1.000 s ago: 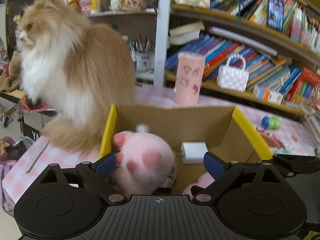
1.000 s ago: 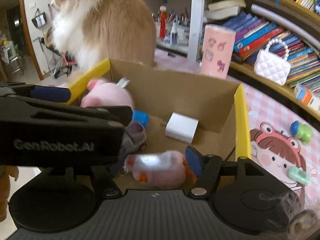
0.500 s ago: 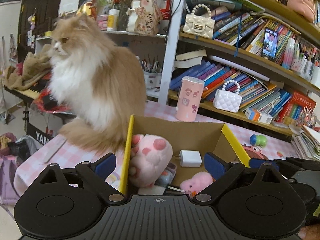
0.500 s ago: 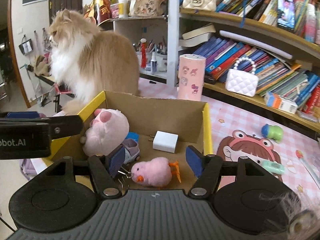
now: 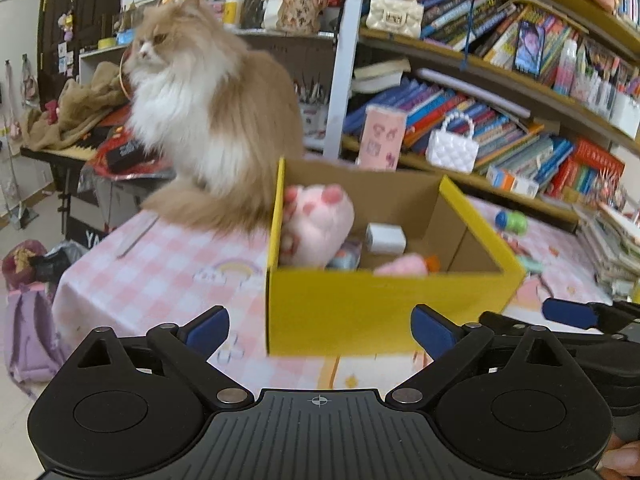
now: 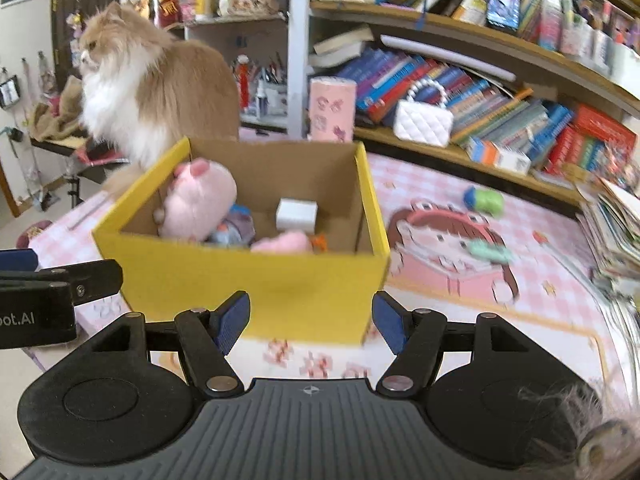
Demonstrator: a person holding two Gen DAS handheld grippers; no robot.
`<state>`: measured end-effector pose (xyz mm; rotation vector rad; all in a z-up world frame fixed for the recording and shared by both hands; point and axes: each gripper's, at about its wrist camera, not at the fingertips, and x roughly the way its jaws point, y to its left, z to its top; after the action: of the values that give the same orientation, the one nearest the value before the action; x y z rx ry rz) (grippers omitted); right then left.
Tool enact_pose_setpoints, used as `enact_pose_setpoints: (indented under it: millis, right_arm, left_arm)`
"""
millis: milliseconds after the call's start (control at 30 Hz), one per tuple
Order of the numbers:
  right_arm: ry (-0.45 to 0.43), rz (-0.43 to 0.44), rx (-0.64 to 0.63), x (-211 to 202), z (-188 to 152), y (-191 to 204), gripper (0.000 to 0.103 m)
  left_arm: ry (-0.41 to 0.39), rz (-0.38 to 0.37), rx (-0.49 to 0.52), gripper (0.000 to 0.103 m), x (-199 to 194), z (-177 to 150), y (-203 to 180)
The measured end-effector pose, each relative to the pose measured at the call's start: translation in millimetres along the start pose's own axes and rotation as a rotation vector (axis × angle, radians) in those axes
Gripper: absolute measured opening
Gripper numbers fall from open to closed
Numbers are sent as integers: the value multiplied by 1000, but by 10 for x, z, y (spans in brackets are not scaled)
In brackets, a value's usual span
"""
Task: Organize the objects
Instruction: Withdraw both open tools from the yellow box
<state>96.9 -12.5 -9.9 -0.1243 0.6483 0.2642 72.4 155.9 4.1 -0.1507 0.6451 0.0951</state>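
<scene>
A yellow cardboard box [image 5: 360, 312] [image 6: 248, 280] stands on the pink checked tablecloth. Inside it lie a big pink plush paw [image 5: 316, 224] [image 6: 200, 204], a white charger block [image 5: 385, 238] [image 6: 297, 215], a small pink chick toy [image 5: 404, 268] [image 6: 284, 243] and a bluish-purple toy [image 6: 236, 230]. My left gripper [image 5: 320, 330] is open and empty, on the near side of the box. My right gripper [image 6: 311, 322] is open and empty too, in front of the box's near wall. A green and blue toy [image 6: 484, 200] [image 5: 512, 221] and a mint green item [image 6: 490, 252] lie on the cloth to the right.
A fluffy orange and white cat [image 5: 208, 120] [image 6: 148, 92] sits on the table behind the box's left corner. A pink tumbler [image 6: 332, 110], a white quilted handbag [image 6: 424, 118] and shelves of books [image 6: 500, 92] stand behind. Stacked books [image 6: 616, 232] lie at right.
Both grippers have pulled back out of the box toward the near side, empty. The whole box and its front wall have come into view; the pink plush and chick stay inside.
</scene>
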Motion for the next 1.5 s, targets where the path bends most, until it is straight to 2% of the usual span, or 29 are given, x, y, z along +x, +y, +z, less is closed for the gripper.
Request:
enact_pose_setpoints:
  millis: [267, 600, 900, 1233, 1500]
  right_arm:
    - [44, -56, 14, -231, -337, 73, 69]
    - [83, -122, 54, -492, -672, 9, 73]
    - [111, -220, 131, -738, -922, -242, 74]
    - [120, -333, 206, -904, -1037, -587, 77]
    - [133, -393, 258, -905, -1074, -878, 77]
  left_arm:
    - [72, -10, 33, 99, -150, -283, -26]
    - [114, -52, 95, 99, -313, -514, -173]
    - [151, -148, 170, 99, -329, -624, -496]
    - [152, -257, 251, 99, -259, -624, -923]
    - [165, -313, 299, 99, -121, -588, -1249]
